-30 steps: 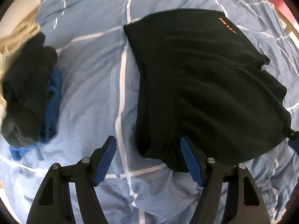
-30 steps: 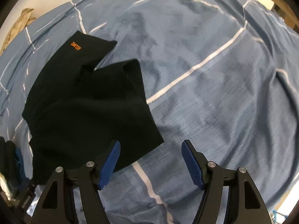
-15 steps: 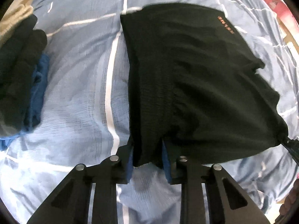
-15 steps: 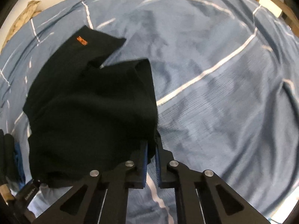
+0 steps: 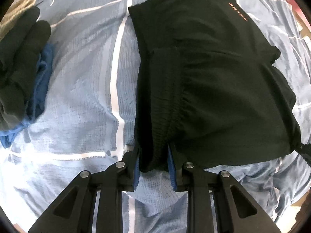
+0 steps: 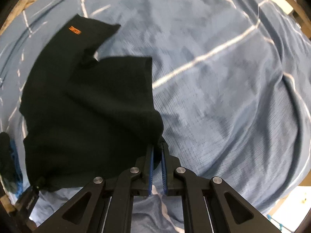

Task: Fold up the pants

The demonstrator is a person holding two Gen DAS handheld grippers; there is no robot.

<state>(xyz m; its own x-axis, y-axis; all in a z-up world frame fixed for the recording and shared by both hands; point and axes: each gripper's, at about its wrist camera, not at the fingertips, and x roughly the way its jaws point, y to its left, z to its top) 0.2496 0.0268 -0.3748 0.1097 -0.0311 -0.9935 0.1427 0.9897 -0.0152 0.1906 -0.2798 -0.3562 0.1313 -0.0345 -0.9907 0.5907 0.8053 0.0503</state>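
Observation:
Black pants [image 5: 210,81] with a small orange logo lie partly folded on a blue bedsheet with white stripes [image 5: 81,73]. My left gripper [image 5: 153,155] is shut on the near left corner of the pants, with fabric bunched between its blue pads. In the right wrist view the same pants [image 6: 87,106] spread to the left. My right gripper [image 6: 157,153] is shut on their near right corner. Both held corners are lifted slightly off the sheet.
A pile of dark and blue clothes [image 5: 21,68] sits at the left on the bed and shows at the left edge of the right wrist view [image 6: 9,165]. A wooden bed frame [image 6: 287,3] runs along the far right. Open sheet [image 6: 233,97] lies to the right of the pants.
Both grippers were open a second ago and have shut on the near corners of the pants. The held edge has since risen a little off the sheet.

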